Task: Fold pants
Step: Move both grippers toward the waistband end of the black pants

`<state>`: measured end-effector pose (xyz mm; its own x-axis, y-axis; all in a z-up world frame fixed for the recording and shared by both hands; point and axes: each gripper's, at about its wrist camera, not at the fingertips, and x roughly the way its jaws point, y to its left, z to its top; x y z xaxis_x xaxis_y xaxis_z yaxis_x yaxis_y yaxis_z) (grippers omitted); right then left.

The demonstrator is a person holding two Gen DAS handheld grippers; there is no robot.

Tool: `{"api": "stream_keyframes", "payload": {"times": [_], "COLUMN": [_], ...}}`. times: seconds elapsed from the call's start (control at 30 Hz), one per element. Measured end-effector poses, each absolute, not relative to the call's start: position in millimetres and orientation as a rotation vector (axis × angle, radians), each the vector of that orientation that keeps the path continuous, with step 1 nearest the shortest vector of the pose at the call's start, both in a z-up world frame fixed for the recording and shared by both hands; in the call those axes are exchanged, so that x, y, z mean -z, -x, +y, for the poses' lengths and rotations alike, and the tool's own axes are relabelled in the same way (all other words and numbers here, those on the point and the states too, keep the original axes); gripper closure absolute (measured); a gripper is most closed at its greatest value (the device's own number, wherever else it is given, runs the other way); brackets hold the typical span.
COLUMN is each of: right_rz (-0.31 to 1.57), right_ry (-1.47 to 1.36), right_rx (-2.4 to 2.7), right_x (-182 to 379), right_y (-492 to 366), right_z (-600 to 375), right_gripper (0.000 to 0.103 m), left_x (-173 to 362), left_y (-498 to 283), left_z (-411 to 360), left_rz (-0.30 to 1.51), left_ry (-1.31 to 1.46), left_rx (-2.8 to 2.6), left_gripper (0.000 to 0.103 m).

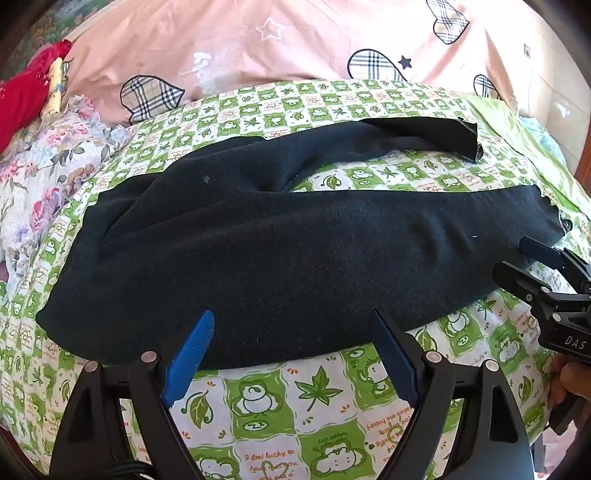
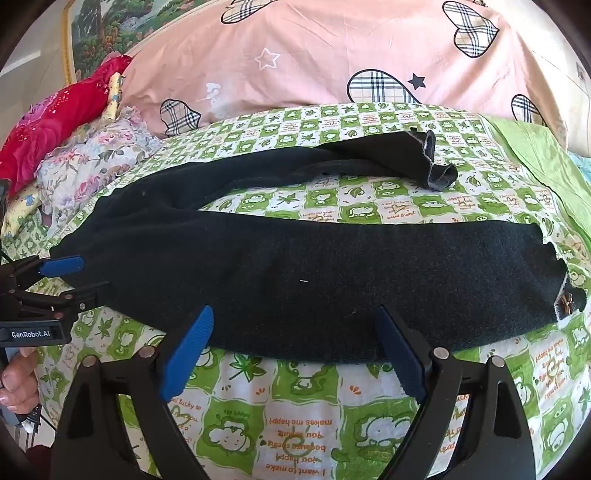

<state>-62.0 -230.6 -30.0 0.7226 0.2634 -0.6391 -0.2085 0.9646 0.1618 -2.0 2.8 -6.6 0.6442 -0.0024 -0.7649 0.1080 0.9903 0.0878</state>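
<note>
Black pants (image 1: 280, 236) lie spread on a green-and-white checked sheet (image 1: 317, 391), waist to the left and the two legs splayed to the right. The far leg (image 2: 373, 155) ends in a curled cuff. My left gripper (image 1: 292, 316) stands open at the near edge of the pants by the waist end, with nothing between its blue fingers. My right gripper (image 2: 293, 312) is open at the near edge of the near leg (image 2: 369, 280), holding nothing. Each gripper also shows in the other's view: the right gripper (image 1: 522, 263) by the near cuff, the left gripper (image 2: 79, 278) by the waist.
A pink duvet (image 2: 332, 55) with plaid hearts is piled behind the sheet. Floral cloth (image 2: 96, 155) and a red garment (image 2: 55, 122) lie at the back left. A framed picture (image 2: 110, 26) hangs behind. A hand (image 2: 18, 380) grips the left tool's handle.
</note>
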Motion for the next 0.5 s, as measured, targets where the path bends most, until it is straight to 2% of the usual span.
{"api": "stream_keyframes", "payload": {"times": [0.5], "right_rz": [0.715], "right_ry": [-0.078], "right_rx": [-0.259], "right_x": [29.5], "right_y": [61.4], "right_z": [-229.2], "right_gripper": [0.014], "left_x": [8.8], "left_y": [0.1], "left_z": [0.6], "left_rz": [0.875], "left_ry": [-0.124], "left_rx": [0.066], "left_gripper": [0.017]}}
